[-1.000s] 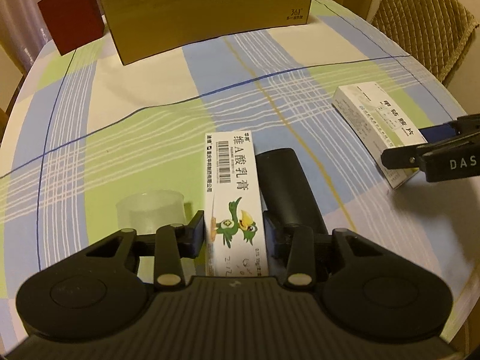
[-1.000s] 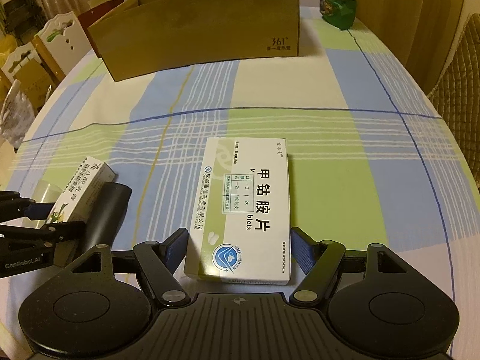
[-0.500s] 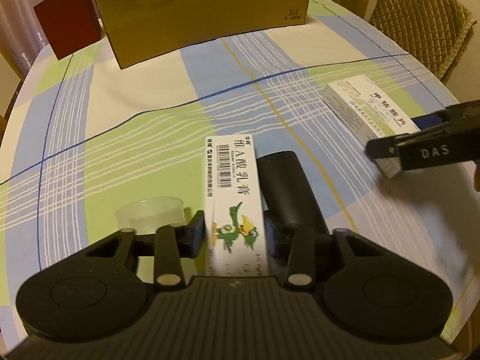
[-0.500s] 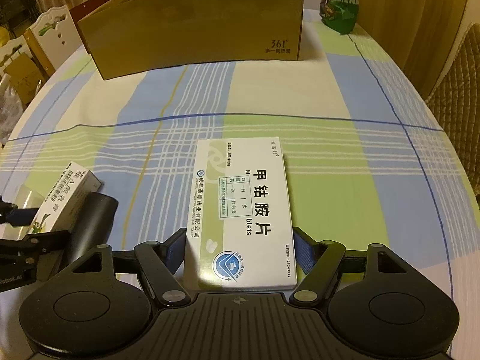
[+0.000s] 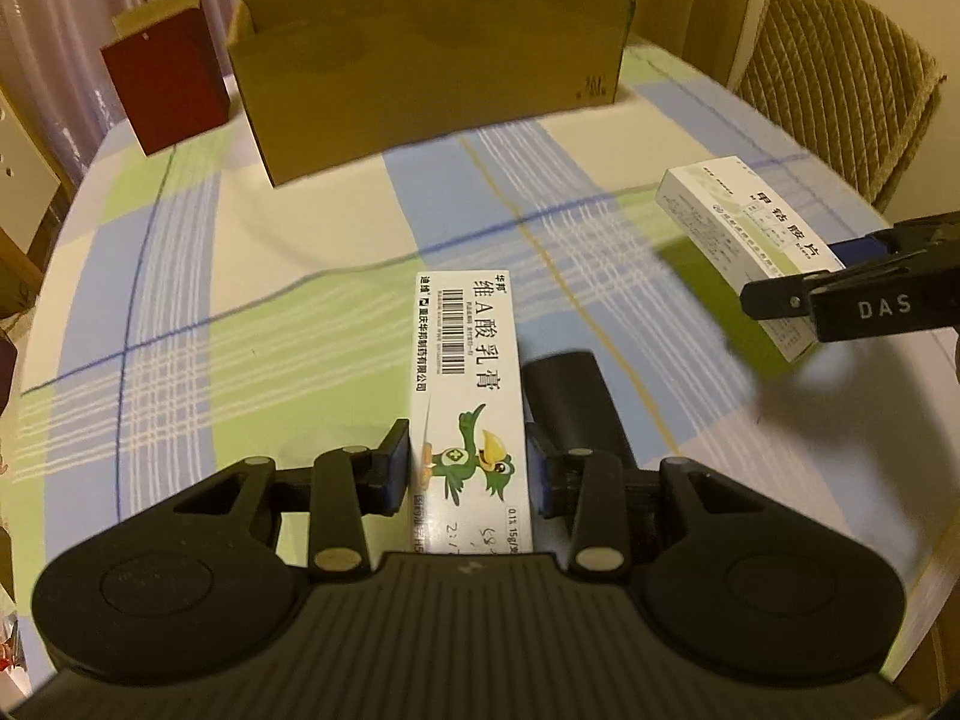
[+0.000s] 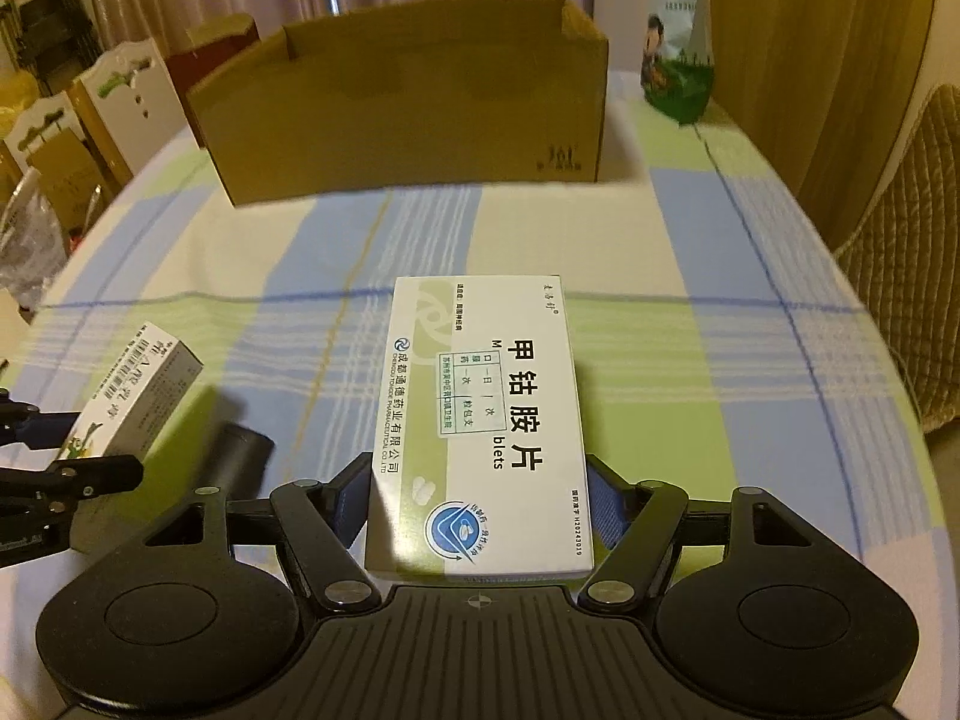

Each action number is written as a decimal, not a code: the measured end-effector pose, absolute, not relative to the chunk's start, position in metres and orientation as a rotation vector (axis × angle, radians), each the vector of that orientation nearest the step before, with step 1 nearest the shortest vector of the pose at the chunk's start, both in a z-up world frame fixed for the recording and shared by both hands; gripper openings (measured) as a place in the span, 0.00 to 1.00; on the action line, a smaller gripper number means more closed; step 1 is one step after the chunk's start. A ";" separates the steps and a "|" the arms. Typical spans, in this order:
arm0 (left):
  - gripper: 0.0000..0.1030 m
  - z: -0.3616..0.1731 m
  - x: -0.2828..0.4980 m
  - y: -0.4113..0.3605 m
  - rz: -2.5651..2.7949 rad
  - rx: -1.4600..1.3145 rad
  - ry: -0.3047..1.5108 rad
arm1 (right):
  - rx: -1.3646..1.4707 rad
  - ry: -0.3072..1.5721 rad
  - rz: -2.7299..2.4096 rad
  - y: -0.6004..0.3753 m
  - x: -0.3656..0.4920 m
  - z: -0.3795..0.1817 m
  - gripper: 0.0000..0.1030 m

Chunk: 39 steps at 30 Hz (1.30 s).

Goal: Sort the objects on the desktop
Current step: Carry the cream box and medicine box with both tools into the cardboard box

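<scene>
A: Boxes, one in each gripper. The left gripper has its fingers closed against the long sides of a narrow ointment box printed with a green bird. The right gripper clamps a wider tablet box the same way.

B: Where is the cardboard carton?

A: Open-topped, at the far side of the checked tablecloth, straight ahead of both grippers. Each box's long axis points at the carton, and both appear lifted off the cloth. The tablet box seems slightly nearer it.

B: Anything else?

A: A dark cylinder lies just right of the ointment box, on the near side of the carton.
</scene>
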State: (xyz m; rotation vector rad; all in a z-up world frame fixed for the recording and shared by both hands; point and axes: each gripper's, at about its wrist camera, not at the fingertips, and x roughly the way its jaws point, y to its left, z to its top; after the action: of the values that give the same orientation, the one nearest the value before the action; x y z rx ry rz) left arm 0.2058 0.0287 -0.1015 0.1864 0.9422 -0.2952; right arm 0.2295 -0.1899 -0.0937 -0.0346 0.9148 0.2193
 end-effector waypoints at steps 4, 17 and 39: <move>0.32 -0.087 0.205 0.030 -0.294 0.175 0.908 | -0.042 0.883 0.234 -0.185 0.227 -0.078 0.68; 0.32 -0.057 0.214 0.043 -0.271 0.144 0.846 | -0.077 0.834 0.301 -0.164 0.240 -0.047 0.68; 0.32 0.009 0.330 0.029 -0.248 0.178 0.717 | -0.108 0.679 0.379 -0.168 0.372 0.024 0.68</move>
State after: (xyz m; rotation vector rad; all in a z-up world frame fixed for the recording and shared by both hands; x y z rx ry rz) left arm 0.3299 0.0287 0.0087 0.1783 0.7172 -0.2480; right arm 0.3721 -0.1683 0.0245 -0.1081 0.6792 0.3786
